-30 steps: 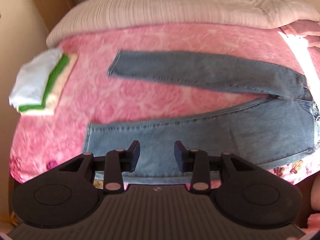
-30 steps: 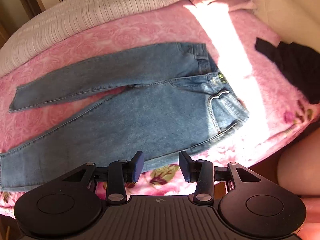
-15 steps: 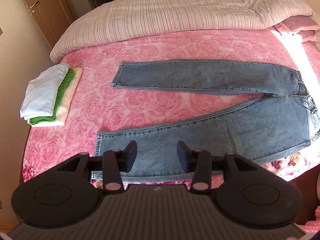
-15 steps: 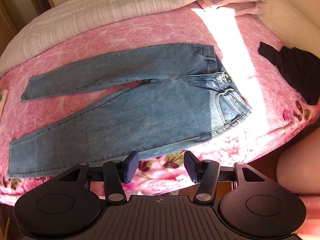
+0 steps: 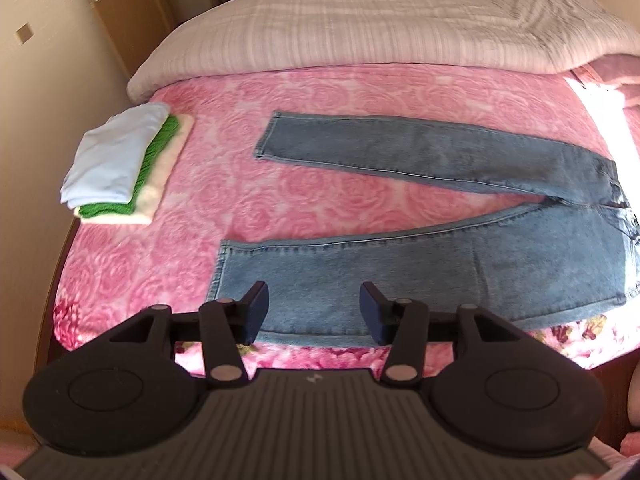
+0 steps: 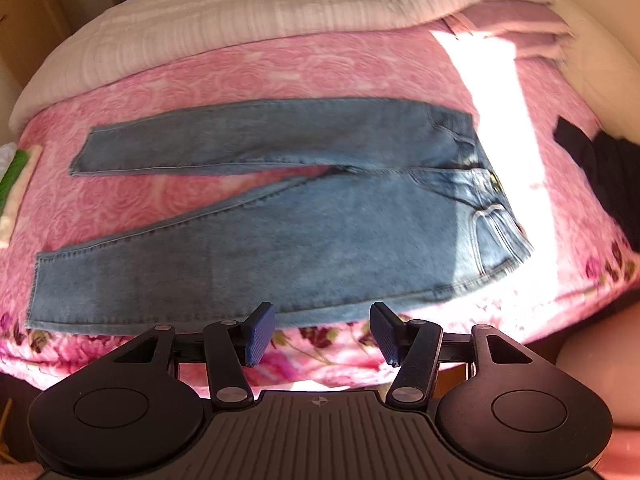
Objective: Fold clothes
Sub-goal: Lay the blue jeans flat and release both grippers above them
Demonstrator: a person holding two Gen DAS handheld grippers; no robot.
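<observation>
Blue jeans (image 5: 420, 256) lie flat on the pink rose bedspread (image 5: 320, 92), legs spread apart pointing left, waistband at the right. They also show in the right wrist view (image 6: 312, 240). My left gripper (image 5: 314, 312) is open and empty, hovering over the lower edge of the near leg, close to its hem. My right gripper (image 6: 322, 334) is open and empty, above the bed's front edge just below the near leg's thigh part.
A stack of folded clothes (image 5: 120, 160), light blue on green on cream, sits at the bed's left edge. A striped duvet (image 5: 380, 28) lies along the back. A dark garment (image 6: 600, 168) lies at the right. Sunlight crosses the bed's right side.
Both grippers have pulled back and risen, so more of the bed and jeans shows. The jeans have not moved. Both grippers stay open.
</observation>
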